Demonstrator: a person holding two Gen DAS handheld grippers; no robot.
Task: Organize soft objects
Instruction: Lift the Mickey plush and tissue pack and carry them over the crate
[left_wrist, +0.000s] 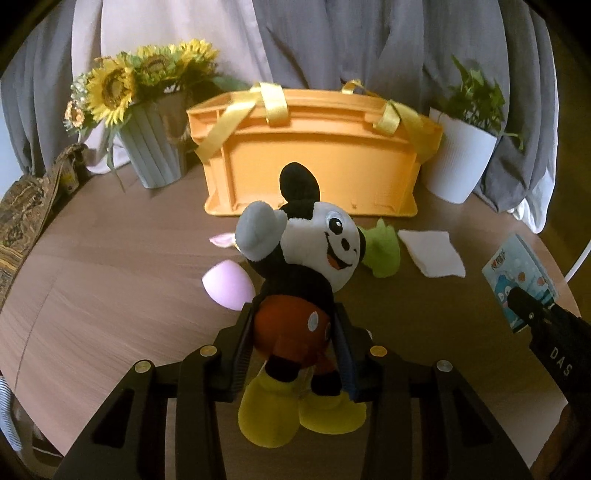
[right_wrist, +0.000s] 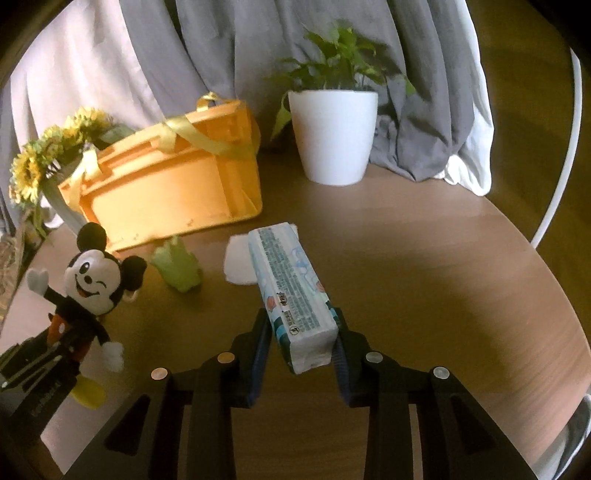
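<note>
Your left gripper (left_wrist: 295, 328) pinches the mouse plush (left_wrist: 295, 288) at its red shorts, above the table (left_wrist: 110, 295). Your right gripper (right_wrist: 301, 332) clamps the tissue pack (right_wrist: 291, 291). The orange basket (left_wrist: 314, 162) stands behind; bare wood lies between.

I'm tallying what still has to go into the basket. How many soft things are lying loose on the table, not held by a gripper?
3 show: a green plush before the orange basket, a white cloth to its right, a pink item behind the held mouse plush. More may be hidden.
</note>
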